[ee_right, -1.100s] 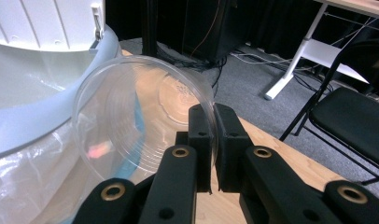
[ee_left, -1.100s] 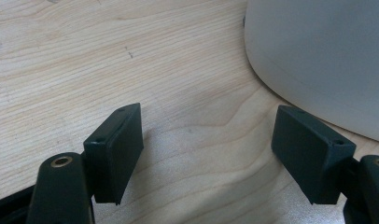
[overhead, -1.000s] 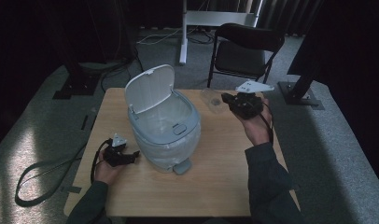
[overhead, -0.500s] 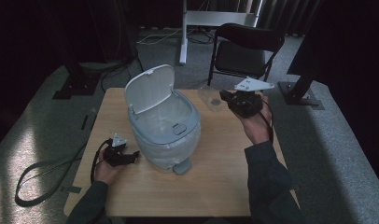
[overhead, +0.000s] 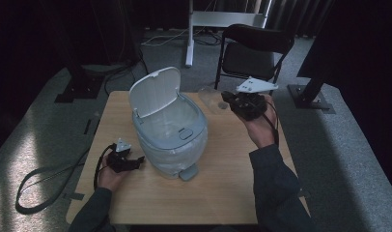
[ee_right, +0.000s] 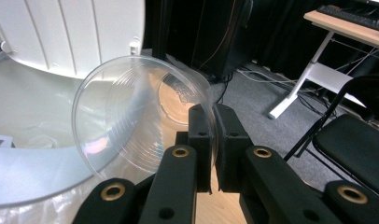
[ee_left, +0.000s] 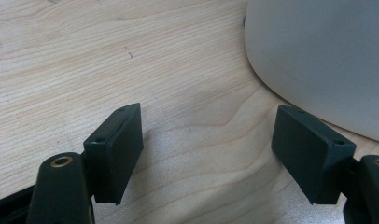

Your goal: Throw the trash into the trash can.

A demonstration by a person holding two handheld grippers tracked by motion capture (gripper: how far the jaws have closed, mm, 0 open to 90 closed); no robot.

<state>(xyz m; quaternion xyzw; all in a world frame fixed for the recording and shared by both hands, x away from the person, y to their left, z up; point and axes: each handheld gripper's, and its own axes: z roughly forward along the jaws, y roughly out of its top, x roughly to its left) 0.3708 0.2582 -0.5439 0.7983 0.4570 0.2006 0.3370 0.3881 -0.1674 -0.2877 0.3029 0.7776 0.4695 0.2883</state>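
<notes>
I had the right gripper [ee_right: 214, 154] pinching a clear plastic cup [ee_right: 141, 123] by its rim, the two black jaws pressed nearly together with only the thin wall between them. The cup was see-through and ribbed with faint rings down its side, lying on its side ahead of the jaws, its wide mouth turned toward the camera and its narrow base pointing away. Through its wall I could make out the wood of the table [overhead: 223, 193] and blurred reflections; whether anything was inside I could not tell. In the high view the cup [overhead: 209, 99] showed only as a pale, glassy smear just off the tip of my right gripper [overhead: 229, 98], held above the table's far edge, close beside the bin.

Past and left of the cup stood the pale grey bin [overhead: 171, 140], its ribbed white lid [ee_right: 80, 32] tipped up and open, a plastic liner [ee_right: 33, 210] bunched at the rim. The bin's inside was washed out in the right gripper view and cut off at the frame's edge.

My left gripper [ee_left: 208, 149] sat low over the table with its jaws spread wide and nothing between them, only bare wood grain. The bin's curved wall [ee_left: 318, 60] rose just ahead and to the right of its right jaw, cropped by the frame. In the high view that gripper [overhead: 136, 161] lay dark in my hand, its jaws hard to separate.
</notes>
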